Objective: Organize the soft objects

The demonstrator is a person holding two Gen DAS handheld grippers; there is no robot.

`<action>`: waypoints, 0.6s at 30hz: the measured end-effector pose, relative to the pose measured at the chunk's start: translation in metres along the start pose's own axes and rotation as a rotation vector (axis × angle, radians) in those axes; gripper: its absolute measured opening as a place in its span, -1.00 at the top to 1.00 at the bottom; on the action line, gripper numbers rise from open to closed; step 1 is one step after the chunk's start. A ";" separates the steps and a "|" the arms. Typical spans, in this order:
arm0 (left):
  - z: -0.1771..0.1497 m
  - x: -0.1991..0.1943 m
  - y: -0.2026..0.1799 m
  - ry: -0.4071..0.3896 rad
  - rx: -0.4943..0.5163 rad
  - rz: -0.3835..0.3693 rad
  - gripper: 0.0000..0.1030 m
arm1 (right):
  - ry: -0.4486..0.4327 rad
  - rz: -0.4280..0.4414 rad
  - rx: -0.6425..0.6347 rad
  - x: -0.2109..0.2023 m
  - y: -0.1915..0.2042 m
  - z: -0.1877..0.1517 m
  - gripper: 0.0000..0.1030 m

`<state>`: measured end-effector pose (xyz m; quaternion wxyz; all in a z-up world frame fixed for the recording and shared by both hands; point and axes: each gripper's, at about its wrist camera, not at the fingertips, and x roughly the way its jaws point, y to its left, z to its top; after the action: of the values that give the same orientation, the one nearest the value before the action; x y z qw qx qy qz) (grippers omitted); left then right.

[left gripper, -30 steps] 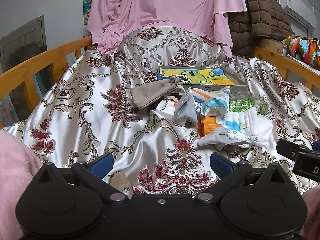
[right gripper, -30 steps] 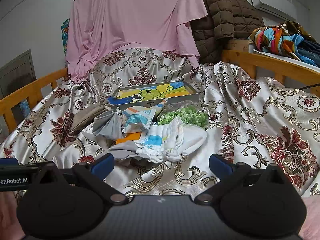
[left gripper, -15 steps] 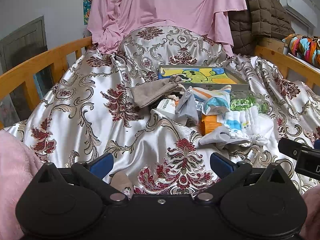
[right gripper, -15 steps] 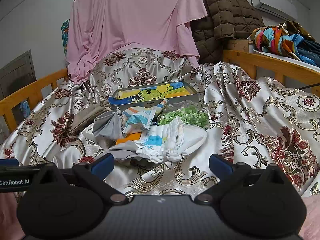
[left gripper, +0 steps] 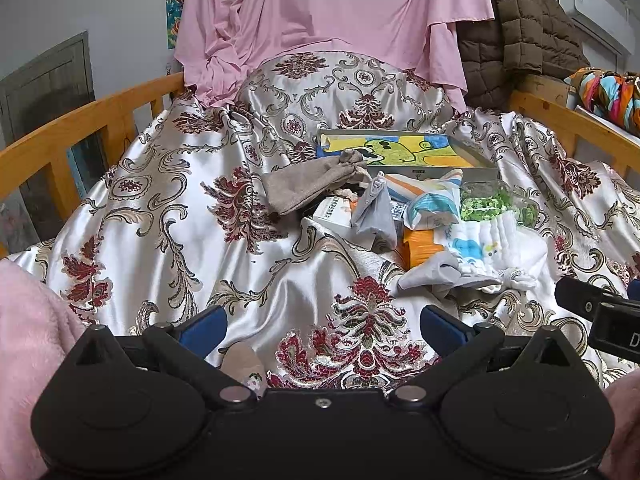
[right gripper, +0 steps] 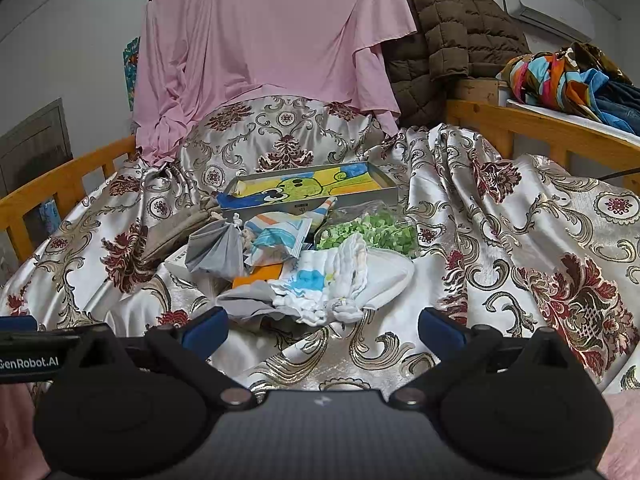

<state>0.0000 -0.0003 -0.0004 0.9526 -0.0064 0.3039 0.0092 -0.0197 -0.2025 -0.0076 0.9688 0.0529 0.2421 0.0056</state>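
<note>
Left wrist view: left hand-held gripper [left gripper: 323, 322], fingers apart and empty, near the brocade bedspread [left gripper: 168, 216] — taupe pouch [left gripper: 312, 188] far centre. Right wrist view: right hand-held gripper [right gripper: 323, 326], likewise apart — white muslin cloth [right gripper: 340, 276] lies just beyond, among the pile.

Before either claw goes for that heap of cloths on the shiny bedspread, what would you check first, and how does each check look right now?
1. Left claw open, holding nothing: ok.
2. Right claw open, holding nothing: ok.
3. White folded cloth on top of the heap, reachable: ok.
4. Gray cloth free of neighbours: not ok, it leans on the striped pouch.
5. Picture box free to receive items: cannot tell.
6. Claws apart from each other: ok.
</note>
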 end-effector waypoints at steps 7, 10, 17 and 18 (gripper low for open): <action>0.000 0.000 0.000 0.001 0.001 0.001 -0.99 | 0.000 0.000 -0.001 -0.001 0.000 0.001 -0.99; 0.000 0.000 0.000 0.001 0.001 0.001 -0.99 | 0.000 0.000 -0.001 -0.001 0.000 0.000 -0.99; 0.000 0.000 0.000 0.005 0.002 -0.003 -0.99 | -0.002 0.000 -0.002 -0.001 -0.002 0.001 -0.99; 0.001 0.000 0.001 0.009 0.000 -0.005 -0.99 | -0.002 0.001 -0.002 -0.002 -0.003 0.001 -0.99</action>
<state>0.0007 0.0009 -0.0002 0.9512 -0.0070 0.3084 0.0070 -0.0206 -0.2053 -0.0063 0.9691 0.0519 0.2410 0.0062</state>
